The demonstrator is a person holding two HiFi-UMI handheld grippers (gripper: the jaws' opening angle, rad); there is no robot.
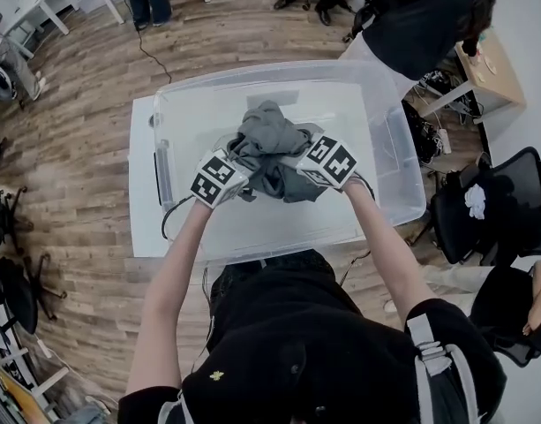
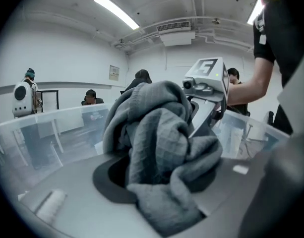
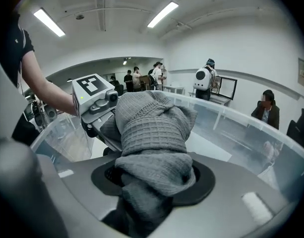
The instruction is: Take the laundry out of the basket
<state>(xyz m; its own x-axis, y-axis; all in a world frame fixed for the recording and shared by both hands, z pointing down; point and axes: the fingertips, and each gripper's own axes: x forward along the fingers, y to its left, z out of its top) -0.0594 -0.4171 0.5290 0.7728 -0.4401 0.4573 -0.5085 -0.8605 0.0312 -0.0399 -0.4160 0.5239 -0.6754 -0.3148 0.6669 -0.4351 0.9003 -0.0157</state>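
Between left gripper, right gripper, bunched laundry

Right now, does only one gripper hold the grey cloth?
No, the left gripper and the right gripper each clamp the cloth from one side.

You're in an open-plan office or lab workroom — wood-look floor, white desks along the edge, a black swivel chair to one side and a loose cable trailing over the boards. Overhead run long strip lights and a ceiling air unit. A seated person works by the wall, and others stand in a group.
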